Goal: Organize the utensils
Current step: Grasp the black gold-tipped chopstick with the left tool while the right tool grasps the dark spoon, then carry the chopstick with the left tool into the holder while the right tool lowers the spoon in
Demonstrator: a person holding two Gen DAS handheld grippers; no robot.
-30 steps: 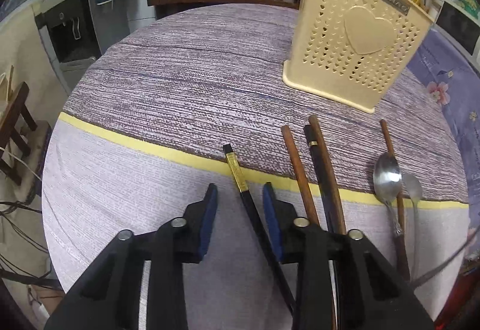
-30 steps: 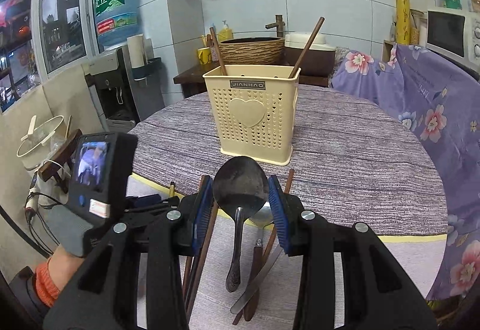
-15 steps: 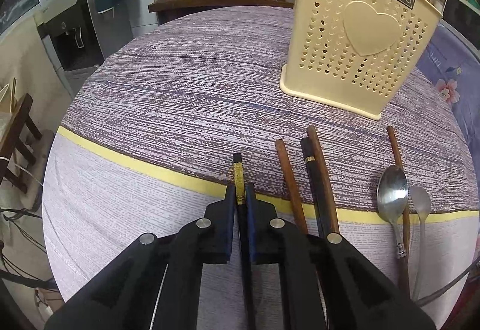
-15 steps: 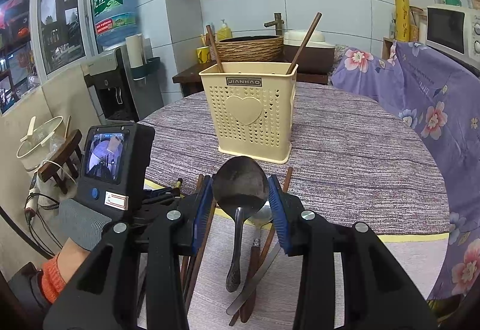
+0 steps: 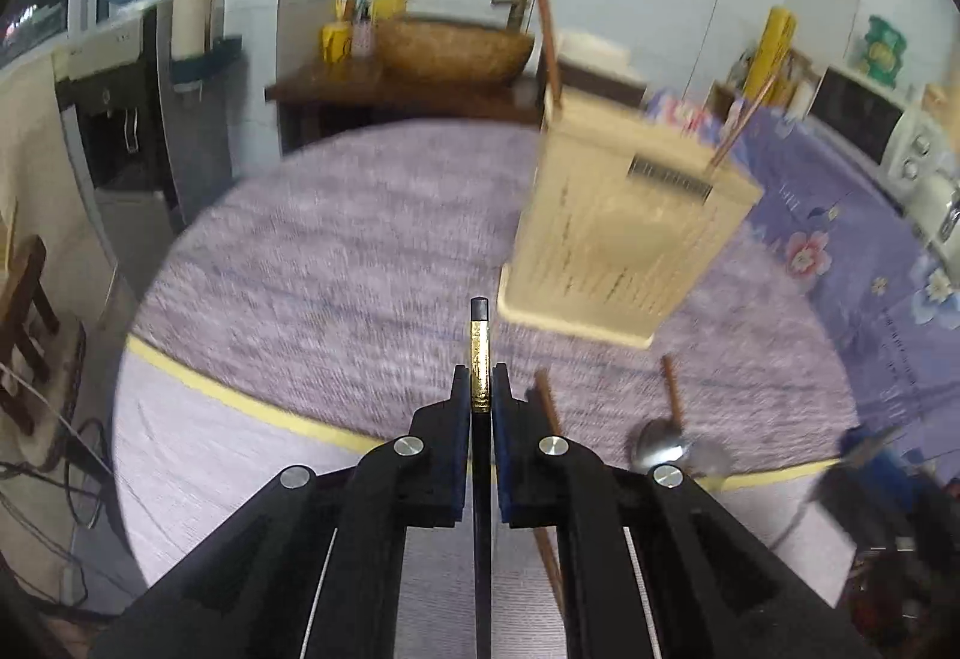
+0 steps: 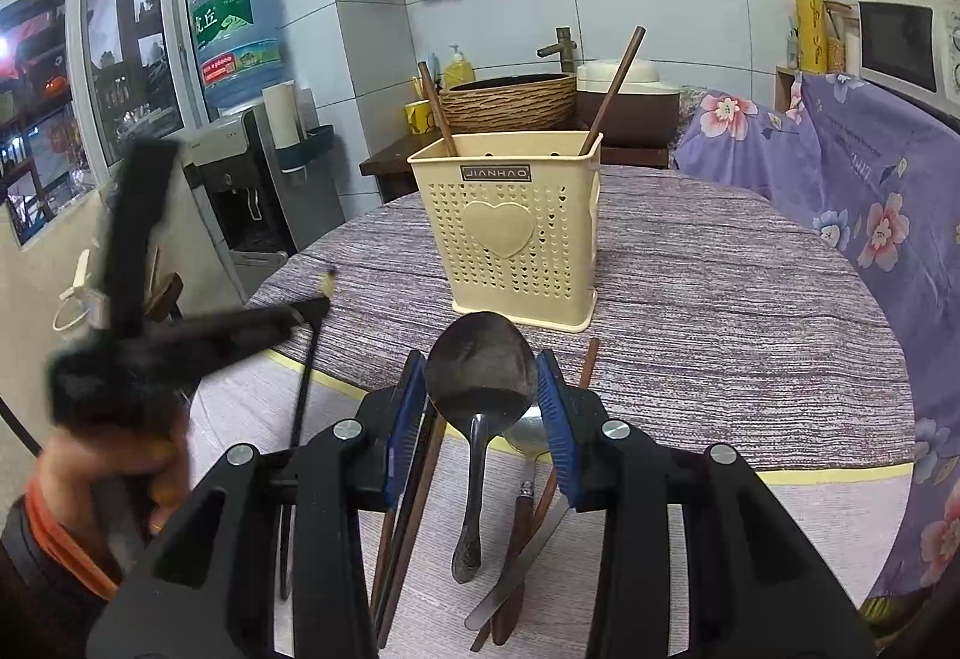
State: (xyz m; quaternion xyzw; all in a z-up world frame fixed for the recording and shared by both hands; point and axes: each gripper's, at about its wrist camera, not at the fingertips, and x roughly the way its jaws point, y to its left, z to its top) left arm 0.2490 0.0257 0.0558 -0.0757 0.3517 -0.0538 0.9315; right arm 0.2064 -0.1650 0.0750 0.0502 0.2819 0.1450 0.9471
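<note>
Left tool (image 5: 480, 389) around chopstick (image 5: 479, 353) (pinched)

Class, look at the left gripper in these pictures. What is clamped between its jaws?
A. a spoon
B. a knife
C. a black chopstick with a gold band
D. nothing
C: in the left wrist view the left gripper is shut on the black chopstick, whose gold-banded end sticks out past the pads.
</note>
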